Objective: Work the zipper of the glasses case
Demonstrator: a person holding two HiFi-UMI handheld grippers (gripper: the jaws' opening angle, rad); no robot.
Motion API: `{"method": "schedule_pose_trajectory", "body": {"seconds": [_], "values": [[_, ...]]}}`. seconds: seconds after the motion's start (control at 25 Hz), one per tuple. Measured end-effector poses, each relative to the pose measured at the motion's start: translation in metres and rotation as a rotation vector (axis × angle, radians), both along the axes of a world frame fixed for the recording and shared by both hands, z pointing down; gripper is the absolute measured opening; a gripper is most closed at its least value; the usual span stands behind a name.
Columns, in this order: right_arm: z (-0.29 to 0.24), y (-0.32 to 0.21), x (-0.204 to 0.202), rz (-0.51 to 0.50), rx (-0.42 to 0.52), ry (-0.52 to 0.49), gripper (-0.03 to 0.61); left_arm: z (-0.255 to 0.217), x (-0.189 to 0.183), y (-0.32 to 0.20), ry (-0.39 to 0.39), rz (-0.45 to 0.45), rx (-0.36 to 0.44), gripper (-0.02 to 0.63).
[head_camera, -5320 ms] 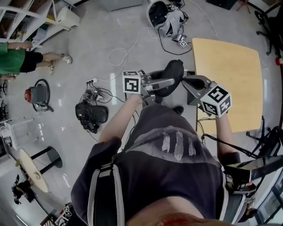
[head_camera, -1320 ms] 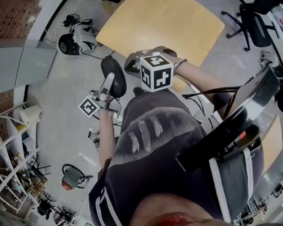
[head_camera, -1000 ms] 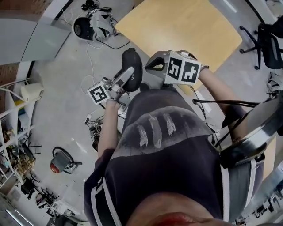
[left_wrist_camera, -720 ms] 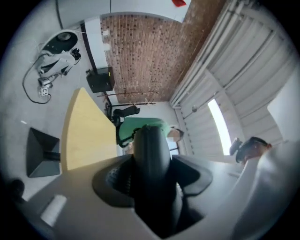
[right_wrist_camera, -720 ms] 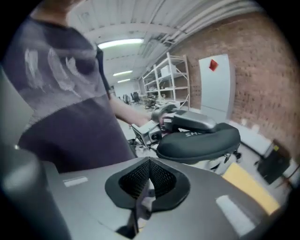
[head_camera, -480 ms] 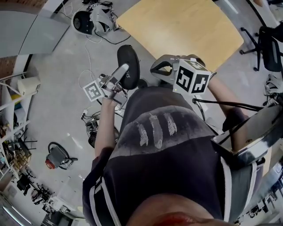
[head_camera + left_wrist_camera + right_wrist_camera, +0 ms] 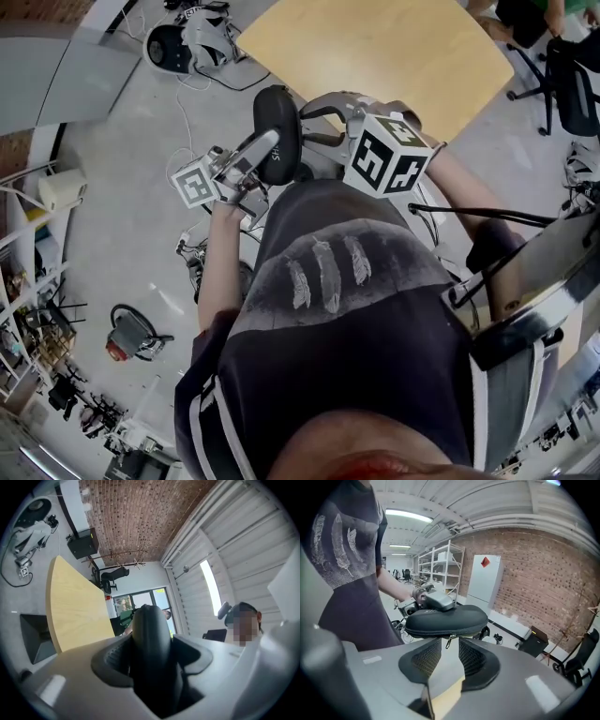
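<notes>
The black oval glasses case is held up in front of the person's torso. My left gripper is shut on it; in the left gripper view the case fills the gap between the jaws. My right gripper faces the case's long side from the right. In the right gripper view the case lies across the jaw tips, zipper seam downward. The small metal zipper pull dangles between the right gripper pads, which are opening and do not press on it.
A light wooden table stands just beyond the hands. Black office chairs are at the right. Gear and cables lie on the grey floor at the upper left, a red and black canister at the lower left.
The right gripper's marker cube has turned and shifted slightly toward the case. The left gripper still holds the case in about the same place.
</notes>
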State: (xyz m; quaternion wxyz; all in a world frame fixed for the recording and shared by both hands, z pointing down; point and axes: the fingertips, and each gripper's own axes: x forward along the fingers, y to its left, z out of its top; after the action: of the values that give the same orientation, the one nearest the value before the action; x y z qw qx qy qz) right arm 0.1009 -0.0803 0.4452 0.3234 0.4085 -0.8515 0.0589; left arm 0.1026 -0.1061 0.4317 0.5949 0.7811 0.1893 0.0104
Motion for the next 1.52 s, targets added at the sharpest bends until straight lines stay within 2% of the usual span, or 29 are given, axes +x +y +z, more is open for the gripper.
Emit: {"method": "schedule_pose_trajectory", "body": {"seconds": [0.04, 0.16, 0.28, 0.4, 0.56, 0.64, 0.8, 1.12, 1.24, 1.36, 1.44, 1.52], "values": [[0.000, 0.000, 0.001, 0.005, 0.011, 0.009, 0.116, 0.000, 0.000, 0.000, -0.001, 0.002, -0.007, 0.259], [0.001, -0.001, 0.004, 0.016, 0.060, 0.084, 0.018, 0.002, 0.000, -0.001, -0.009, 0.004, 0.002, 0.259], [0.003, 0.001, 0.007, 0.018, 0.066, 0.106, 0.013, 0.002, 0.002, 0.001, -0.021, 0.003, 0.000, 0.259], [0.014, 0.007, 0.010, -0.006, 0.007, 0.142, 0.011, 0.008, 0.007, 0.001, -0.058, -0.014, 0.045, 0.255], [0.035, 0.022, 0.016, -0.028, -0.157, 0.156, 0.003, 0.023, 0.014, 0.008, -0.137, -0.043, 0.230, 0.247], [0.043, 0.031, 0.022, -0.025, -0.227, 0.128, 0.002, 0.028, 0.021, 0.015, -0.161, -0.060, 0.280, 0.245], [0.060, 0.045, 0.035, -0.021, -0.291, 0.110, 0.002, 0.043, 0.037, 0.028, -0.191, -0.054, 0.310, 0.245], [0.084, 0.068, 0.054, 0.017, -0.351, 0.042, 0.000, 0.066, 0.065, 0.047, -0.240, -0.061, 0.334, 0.241], [0.099, 0.071, 0.070, 0.086, -0.325, 0.015, 0.002, 0.079, 0.074, 0.051, -0.255, -0.049, 0.324, 0.242], [0.119, 0.068, 0.108, 0.212, -0.295, 0.038, 0.014, 0.105, 0.096, 0.051, -0.292, -0.012, 0.236, 0.258], [0.127, 0.072, 0.135, 0.319, -0.283, 0.036, 0.148, 0.128, 0.115, 0.047, -0.347, 0.008, 0.196, 0.270], [0.127, 0.080, 0.154, 0.434, -0.274, -0.022, 0.164, 0.152, 0.132, 0.039, -0.414, 0.032, 0.223, 0.273]]}}
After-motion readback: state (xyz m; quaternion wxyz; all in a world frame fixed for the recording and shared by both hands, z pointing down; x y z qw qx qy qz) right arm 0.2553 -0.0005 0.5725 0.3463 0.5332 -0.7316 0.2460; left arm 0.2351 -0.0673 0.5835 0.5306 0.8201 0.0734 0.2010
